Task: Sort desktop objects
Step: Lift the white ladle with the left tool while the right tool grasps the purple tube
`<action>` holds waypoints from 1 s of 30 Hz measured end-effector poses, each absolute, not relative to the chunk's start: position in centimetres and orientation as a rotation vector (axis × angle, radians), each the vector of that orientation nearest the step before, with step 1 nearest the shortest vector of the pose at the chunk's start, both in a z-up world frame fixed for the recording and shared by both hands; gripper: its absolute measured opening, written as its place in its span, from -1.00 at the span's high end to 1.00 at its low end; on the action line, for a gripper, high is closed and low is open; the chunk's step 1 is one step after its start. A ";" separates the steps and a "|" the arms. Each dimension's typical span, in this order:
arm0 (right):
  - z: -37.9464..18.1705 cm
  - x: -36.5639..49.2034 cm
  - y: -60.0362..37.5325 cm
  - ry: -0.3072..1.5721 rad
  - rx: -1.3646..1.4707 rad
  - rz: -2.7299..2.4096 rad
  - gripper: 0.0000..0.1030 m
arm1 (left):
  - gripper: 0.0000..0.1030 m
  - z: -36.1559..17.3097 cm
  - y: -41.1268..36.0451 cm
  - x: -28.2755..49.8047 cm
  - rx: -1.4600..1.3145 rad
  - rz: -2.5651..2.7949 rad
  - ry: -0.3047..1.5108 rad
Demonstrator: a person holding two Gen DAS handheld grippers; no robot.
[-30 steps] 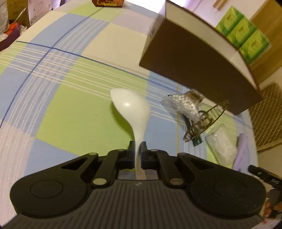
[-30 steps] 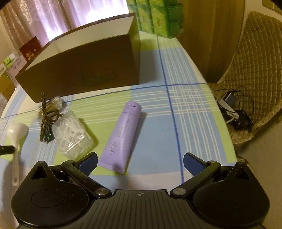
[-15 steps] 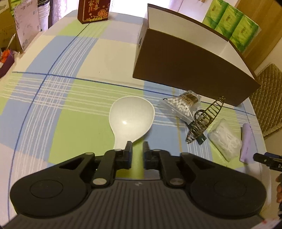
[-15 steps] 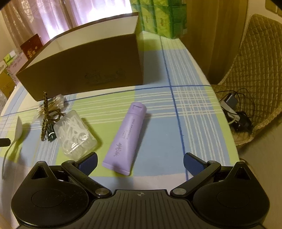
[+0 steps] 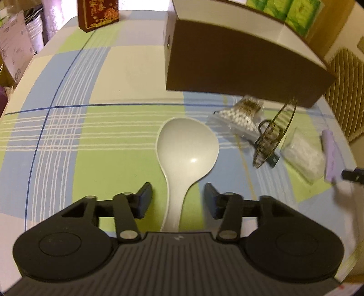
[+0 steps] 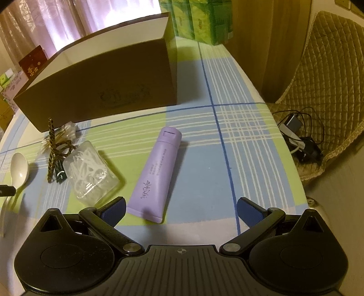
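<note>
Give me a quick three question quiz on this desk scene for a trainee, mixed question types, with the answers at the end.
1. True or false: the left tool is clamped on the white spoon.
2. Multiple choice: what lies nearest in front of the right tool? A) the purple tube B) the brown box C) the green packs
3. Fill in: the clear container of white picks lies between the tube and the ____.

Key
1. False: its jaws stand apart on either side of the handle, and the spoon lies on the checked tablecloth.
2. A
3. Wire clip
</note>
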State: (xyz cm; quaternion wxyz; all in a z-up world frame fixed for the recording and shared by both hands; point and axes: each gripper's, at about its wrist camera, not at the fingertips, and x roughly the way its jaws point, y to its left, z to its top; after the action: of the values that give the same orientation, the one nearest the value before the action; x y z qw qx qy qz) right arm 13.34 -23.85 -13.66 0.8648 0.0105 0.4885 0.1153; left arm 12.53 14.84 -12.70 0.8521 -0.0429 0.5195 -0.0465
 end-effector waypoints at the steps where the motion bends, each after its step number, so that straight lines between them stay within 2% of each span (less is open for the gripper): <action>1: -13.7 13.4 -23.9 1.025 0.022 0.240 -0.96 | 0.30 -12.9 14.7 12.7 -0.073 -0.104 1.099; 2: -13.8 13.4 -23.9 1.026 0.021 0.238 -0.96 | 0.32 -13.2 14.6 12.8 -0.057 -0.111 1.104; 4: -13.8 13.5 -23.9 1.029 0.022 0.234 -0.96 | 0.66 -13.6 14.4 13.1 -0.023 -0.120 1.110; 5: -13.9 13.5 -24.0 1.030 0.023 0.232 -0.96 | 0.69 -13.7 14.2 13.2 0.004 -0.126 1.101; 25: -13.5 15.1 -21.7 0.946 0.039 0.236 -0.95 | 0.75 -10.9 13.8 13.2 0.031 -0.127 1.015; 26: -13.6 15.4 -21.5 0.942 0.034 0.233 -0.87 | 0.75 -10.8 13.7 13.3 0.027 -0.127 1.011; 27: -13.7 15.7 -21.2 0.936 0.029 0.235 -0.70 | 0.75 -10.7 13.7 13.4 0.026 -0.128 1.008; 30: -14.3 17.0 -20.7 0.942 0.009 0.215 -0.53 | 0.75 -10.4 13.6 13.4 0.023 -0.132 0.998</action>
State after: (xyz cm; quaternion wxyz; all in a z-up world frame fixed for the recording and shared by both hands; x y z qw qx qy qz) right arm 17.02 -20.66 -14.34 0.8855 0.0043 0.4530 0.1032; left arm 13.45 13.57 -10.39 0.8758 0.0110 0.4783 -0.0632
